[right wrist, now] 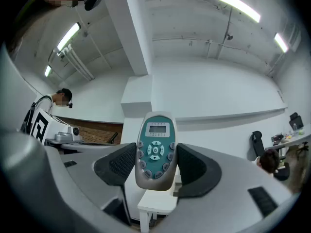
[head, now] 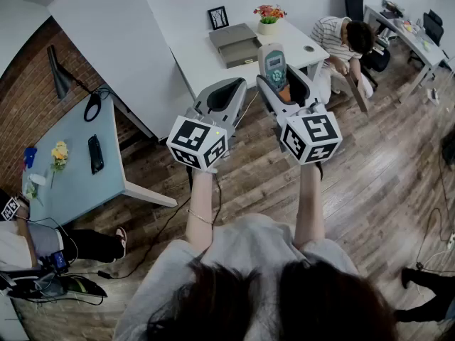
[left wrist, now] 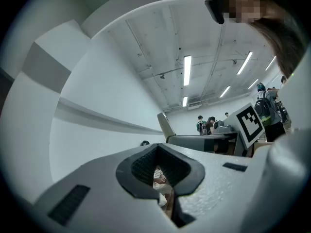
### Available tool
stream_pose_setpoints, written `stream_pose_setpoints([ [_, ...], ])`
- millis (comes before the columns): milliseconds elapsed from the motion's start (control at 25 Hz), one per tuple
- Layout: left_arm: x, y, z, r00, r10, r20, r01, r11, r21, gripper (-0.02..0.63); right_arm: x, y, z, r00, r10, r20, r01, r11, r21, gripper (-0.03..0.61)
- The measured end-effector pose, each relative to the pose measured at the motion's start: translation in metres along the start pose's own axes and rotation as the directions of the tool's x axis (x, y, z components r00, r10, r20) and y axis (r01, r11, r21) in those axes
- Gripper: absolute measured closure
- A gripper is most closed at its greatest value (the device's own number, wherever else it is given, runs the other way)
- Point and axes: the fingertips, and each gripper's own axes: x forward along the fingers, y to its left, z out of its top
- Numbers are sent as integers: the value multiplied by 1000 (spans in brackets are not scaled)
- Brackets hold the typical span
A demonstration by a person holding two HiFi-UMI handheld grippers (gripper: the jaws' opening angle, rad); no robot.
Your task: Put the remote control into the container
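Note:
The remote control (head: 272, 64) is grey with a teal button face and a small screen. It stands upright between the pads of my right gripper (head: 283, 84), which is shut on its lower half. In the right gripper view the remote control (right wrist: 155, 149) fills the gap of the right gripper (right wrist: 155, 168), with its buttons facing the camera. My left gripper (head: 226, 94) is held up beside it with its jaws together and nothing in them; its pads meet in the left gripper view (left wrist: 163, 181). A grey container (head: 234, 45) lies on the white table (head: 199, 59) beyond both grippers.
A picture frame (head: 217, 17) and a flower pot (head: 269, 20) stand on the white table. A seated person (head: 345, 41) is at its right end. A blue-grey table (head: 71, 183) at left carries a black device (head: 95, 153) and flowers. Wooden floor lies below, with cables.

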Motion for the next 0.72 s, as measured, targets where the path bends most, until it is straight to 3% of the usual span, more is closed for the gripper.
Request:
stream_pose_setpoints([
  [720, 7, -8, -10, 1000, 18, -11, -18, 1000, -20, 611, -7, -10, -7, 1000, 14, -26, -14, 1000, 7, 313],
])
